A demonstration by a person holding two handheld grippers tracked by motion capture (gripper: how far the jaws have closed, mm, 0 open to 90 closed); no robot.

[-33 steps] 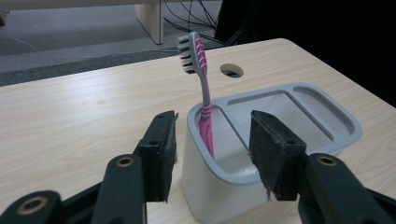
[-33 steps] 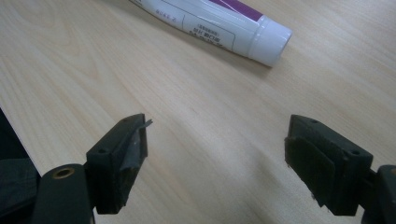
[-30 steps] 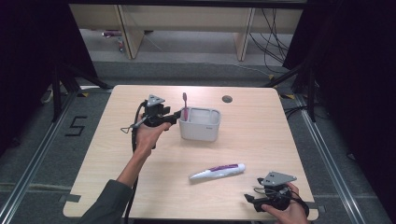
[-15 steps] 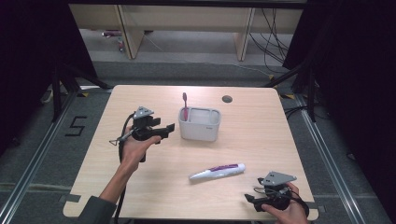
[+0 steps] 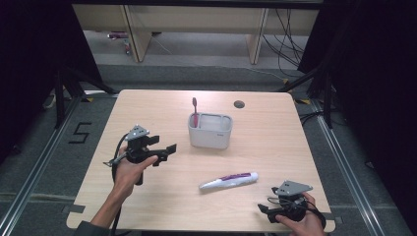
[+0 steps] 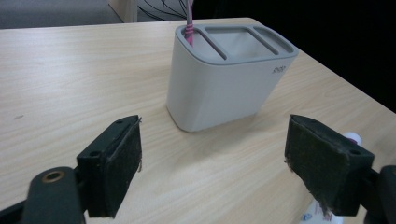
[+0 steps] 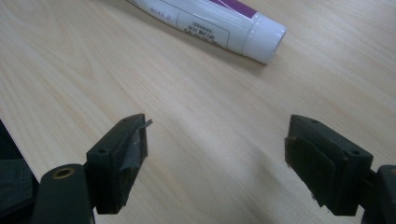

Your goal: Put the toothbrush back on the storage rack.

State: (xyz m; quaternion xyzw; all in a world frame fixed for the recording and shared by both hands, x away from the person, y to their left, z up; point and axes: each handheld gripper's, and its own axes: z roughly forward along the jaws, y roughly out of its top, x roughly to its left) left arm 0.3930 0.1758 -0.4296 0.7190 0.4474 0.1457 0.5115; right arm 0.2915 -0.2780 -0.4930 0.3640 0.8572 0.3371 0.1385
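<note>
Lower left of the high view, the left gripper hovers with jaws spread wide, empty, aimed at the grey holder at centre frame. Inside its left compartment a pink toothbrush stands upright. Lower right, the right gripper is likewise spread, near the toothpaste tube, whose long axis runs left-right, cap leftward. Beneath lies a pale wooden table; beyond, grey floor.

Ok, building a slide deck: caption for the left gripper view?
Open left gripper facing a grey holder with a pink toothbrush in its end slot.
</note>
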